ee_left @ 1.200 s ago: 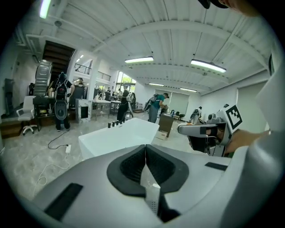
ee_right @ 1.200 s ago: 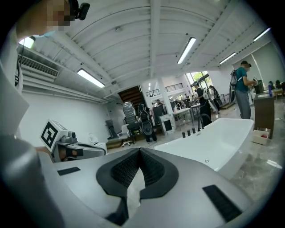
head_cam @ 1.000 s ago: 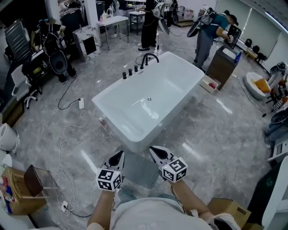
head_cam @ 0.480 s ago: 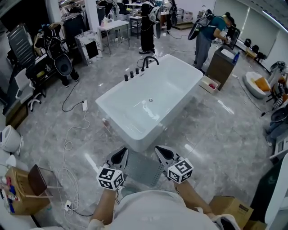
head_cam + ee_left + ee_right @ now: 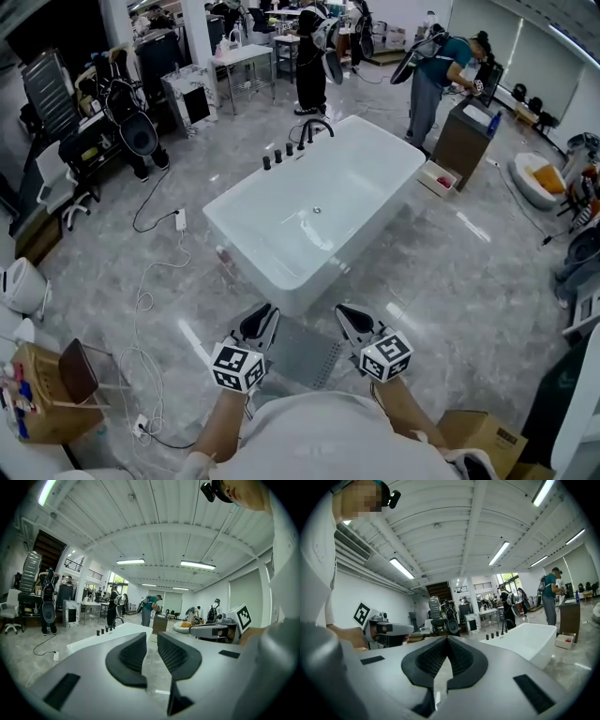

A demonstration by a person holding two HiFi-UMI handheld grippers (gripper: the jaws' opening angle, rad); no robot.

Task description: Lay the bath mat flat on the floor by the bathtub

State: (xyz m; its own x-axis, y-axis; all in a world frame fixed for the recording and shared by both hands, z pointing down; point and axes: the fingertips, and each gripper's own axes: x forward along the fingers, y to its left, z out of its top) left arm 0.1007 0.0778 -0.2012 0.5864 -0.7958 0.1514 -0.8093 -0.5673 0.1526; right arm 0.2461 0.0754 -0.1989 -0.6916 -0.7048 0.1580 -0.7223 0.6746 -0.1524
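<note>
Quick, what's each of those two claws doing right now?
Left gripper: jaws just opening, slightly apart, nothing between them.
Right gripper: jaws closed together, holding nothing.

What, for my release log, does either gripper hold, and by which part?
Nothing. The left gripper, whose jaws have just been opening, has nothing between them; the right gripper is shut, empty.

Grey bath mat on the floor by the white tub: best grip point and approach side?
Pinch the grey bath mat at its side edges, coming from the near side. It lies thin and flat on the floor, and its far edge sits by the white bathtub, which likely blocks that approach.
</note>
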